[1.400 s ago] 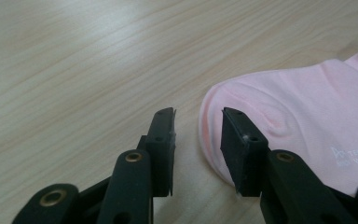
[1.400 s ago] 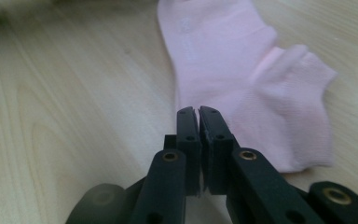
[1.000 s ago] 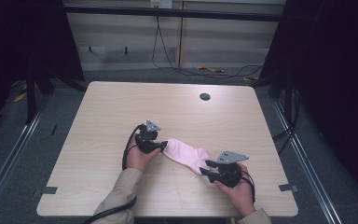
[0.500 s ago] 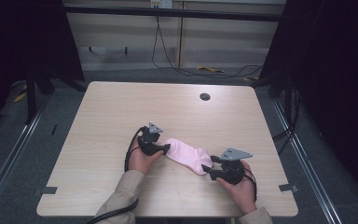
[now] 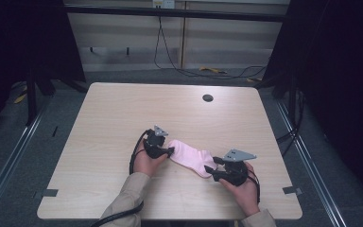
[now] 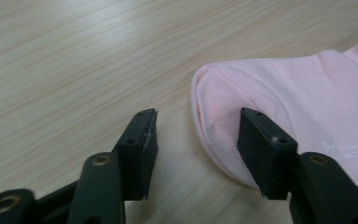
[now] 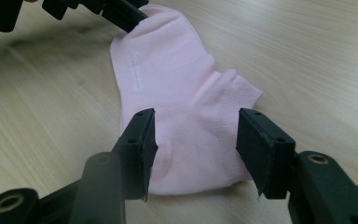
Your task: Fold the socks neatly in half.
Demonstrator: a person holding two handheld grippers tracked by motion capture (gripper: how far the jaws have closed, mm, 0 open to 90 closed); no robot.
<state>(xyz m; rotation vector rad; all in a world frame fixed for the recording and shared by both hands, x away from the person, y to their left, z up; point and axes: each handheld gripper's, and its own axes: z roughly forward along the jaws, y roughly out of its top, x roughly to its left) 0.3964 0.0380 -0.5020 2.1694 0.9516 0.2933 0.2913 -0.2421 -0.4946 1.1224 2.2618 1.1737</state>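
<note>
A pale pink ankle sock (image 5: 189, 158) lies flat on the wooden table (image 5: 123, 118), running from upper left to lower right. My left gripper (image 5: 170, 151) is at its toe end. In the left gripper view the toe (image 6: 298, 93) reaches in between the jaws of the left gripper (image 6: 198, 135), which have just been closing and stand apart without pinching it. My right gripper (image 5: 209, 172) is at the cuff end. Its jaws (image 7: 196, 140) have opened wider and straddle the sock (image 7: 177, 84) without pressing it. The left gripper (image 7: 98, 9) shows at the sock's far end.
A dark round grommet hole (image 5: 207, 98) sits near the table's far edge. Bare wood spreads left of and beyond the sock. Cables (image 5: 184, 71) trail over the floor behind the table, and metal rails (image 5: 307, 156) run along both sides.
The left gripper has edged slightly toward the sock's toe end. The sock and the right gripper lie where they were.
</note>
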